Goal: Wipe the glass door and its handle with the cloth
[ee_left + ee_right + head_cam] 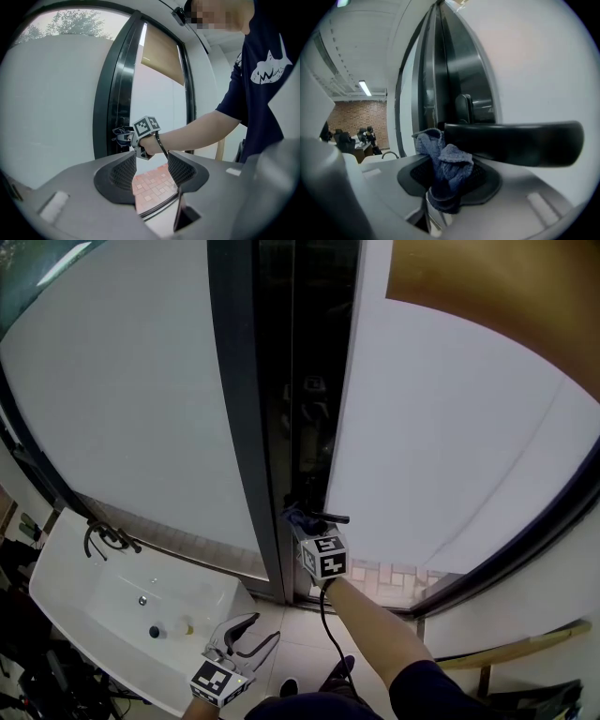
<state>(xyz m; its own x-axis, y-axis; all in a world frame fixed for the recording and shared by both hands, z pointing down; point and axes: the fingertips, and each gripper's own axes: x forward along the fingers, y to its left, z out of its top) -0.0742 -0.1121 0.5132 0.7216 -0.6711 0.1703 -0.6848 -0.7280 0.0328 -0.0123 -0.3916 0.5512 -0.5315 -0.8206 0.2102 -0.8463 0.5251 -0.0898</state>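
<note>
Right gripper (447, 180) pinching blue cloth (446, 164) up against black handle (515, 138) at the glass door (450, 427) edge; left gripper (151, 171) jaws spread, beside white sink (84, 601) corner.

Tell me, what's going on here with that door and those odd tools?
A person is cleaning a door, with a two-jaw gripper in each hand. The right gripper is shut on a bunched blue cloth and holds it right at the black handle of the glass door, at the end nearest the door's edge. The left gripper hangs low near a white sink, jaws apart, with nothing between them.
</note>
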